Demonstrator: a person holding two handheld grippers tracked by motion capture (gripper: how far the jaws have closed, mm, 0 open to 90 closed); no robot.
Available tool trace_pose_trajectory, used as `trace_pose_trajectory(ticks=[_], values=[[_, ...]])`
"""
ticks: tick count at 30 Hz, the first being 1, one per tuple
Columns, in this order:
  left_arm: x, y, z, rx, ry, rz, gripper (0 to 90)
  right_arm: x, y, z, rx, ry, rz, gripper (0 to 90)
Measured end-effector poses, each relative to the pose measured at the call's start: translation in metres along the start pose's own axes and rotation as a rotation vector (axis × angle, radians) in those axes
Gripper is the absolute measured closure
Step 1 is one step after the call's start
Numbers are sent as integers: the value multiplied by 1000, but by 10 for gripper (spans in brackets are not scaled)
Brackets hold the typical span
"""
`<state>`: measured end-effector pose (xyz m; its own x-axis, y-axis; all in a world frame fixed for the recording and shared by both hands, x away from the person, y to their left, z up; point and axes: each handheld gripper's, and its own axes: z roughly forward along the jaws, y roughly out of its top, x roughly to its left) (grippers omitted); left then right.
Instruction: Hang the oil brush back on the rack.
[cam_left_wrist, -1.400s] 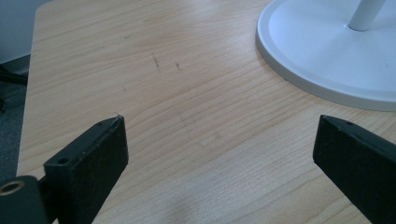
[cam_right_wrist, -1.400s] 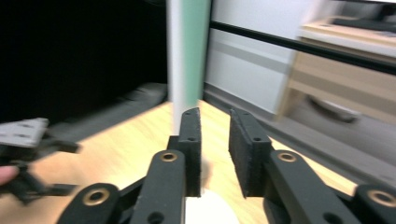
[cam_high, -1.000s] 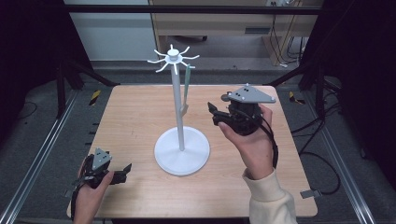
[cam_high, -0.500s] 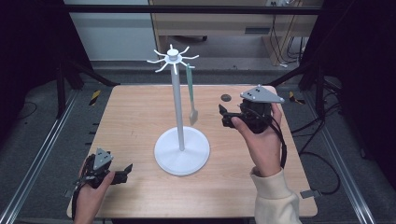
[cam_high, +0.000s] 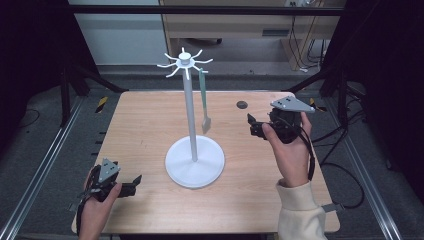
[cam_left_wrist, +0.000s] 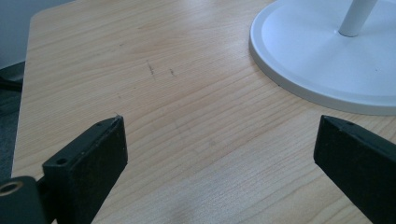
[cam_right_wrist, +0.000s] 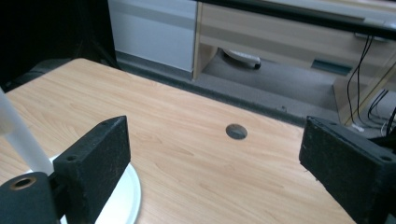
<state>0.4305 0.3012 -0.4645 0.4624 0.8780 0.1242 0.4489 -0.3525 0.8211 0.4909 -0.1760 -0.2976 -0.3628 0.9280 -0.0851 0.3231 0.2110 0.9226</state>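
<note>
High view: a white stand (cam_high: 194, 159) with a round base sits near the middle of the wooden table (cam_high: 150, 120); its thin pole rises to a crown of short hooks (cam_high: 184, 61). A green spatula (cam_high: 204, 100) hangs from a hook on the stand's right side, blade down, clear of the tabletop and just beside the pole. The right gripper (cam_high: 251, 125) is held in a hand to the right of the stand, well apart from the spatula, pointing left toward it; its jaws have just been opening, and nothing sits between them. A grey three-cornered plate rides on top of it. A small dark hole (cam_high: 242, 104) marks the table behind and right of the stand, near this gripper. The left gripper (cam_high: 135, 183) rests low at the table's near left corner, left of the stand's base, aimed right toward it. Left gripper view: both black jaws stand spread wide, bare wood between them; the stand's base (cam_left_wrist: 322, 60) lies ahead at upper right, not touched. Right gripper view: jaws spread wide, gripping nothing, tabletop and the dark hole (cam_right_wrist: 236, 131) seen between them; the stand's pole (cam_right_wrist: 21, 135) and base edge sit at the left, beside the left jaw.
</note>
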Motion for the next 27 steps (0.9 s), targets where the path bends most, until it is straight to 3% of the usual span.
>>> trace_pose_trajectory(ticks=[6,12,17,27], values=[[0,0,-1,1,-1,3,24,-15,-22,11,48,-30,26,104],[1,0,-2,-5,1,-5,24,-23,-42,19,89,-24,43,105],[2,-1,-2,-6,8,-10,23,-25,-55,21,112,-30,54,97],[1,-2,-1,7,-5,-4,23,-25,-96,46,167,-10,26,114]])
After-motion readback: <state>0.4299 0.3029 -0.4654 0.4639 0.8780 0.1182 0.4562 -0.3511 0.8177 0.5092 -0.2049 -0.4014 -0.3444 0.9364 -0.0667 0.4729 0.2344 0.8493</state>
